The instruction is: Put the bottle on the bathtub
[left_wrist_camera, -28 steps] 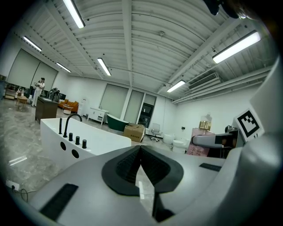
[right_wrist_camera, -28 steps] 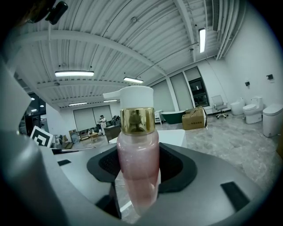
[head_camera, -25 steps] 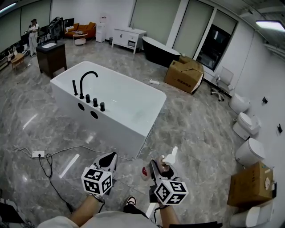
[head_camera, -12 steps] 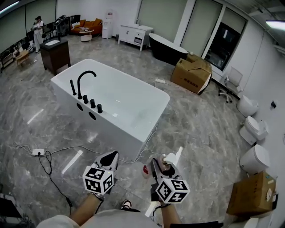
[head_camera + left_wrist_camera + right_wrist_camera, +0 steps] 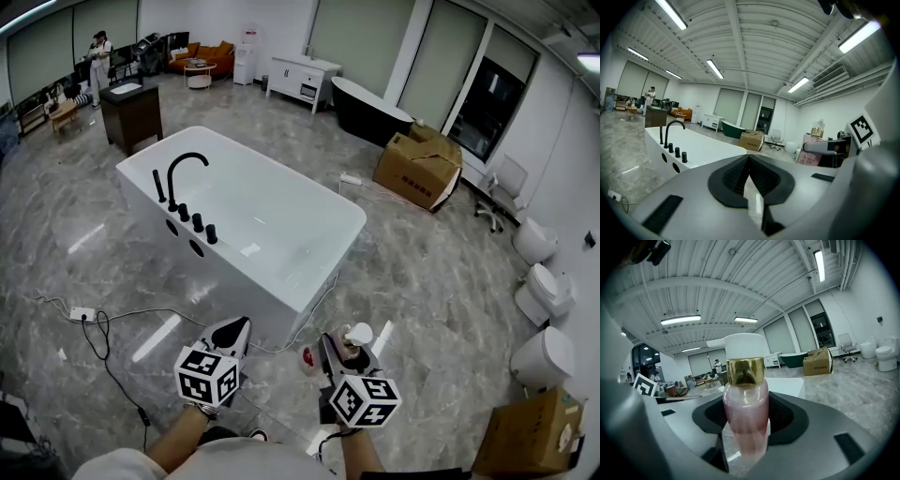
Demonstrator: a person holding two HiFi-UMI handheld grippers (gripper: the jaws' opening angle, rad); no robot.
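Clamps the pink pump bottle (image 5: 745, 408) upright in the right tool (image 5: 345, 352), short of the white bathtub (image 5: 234, 281), ready for its rim; holds the left tool (image 5: 234, 330) pinched together, empty.

Cardboard box (image 5: 419, 167) on the grey marble floor (image 5: 441, 272); white toilets (image 5: 548, 291) along the right wall.
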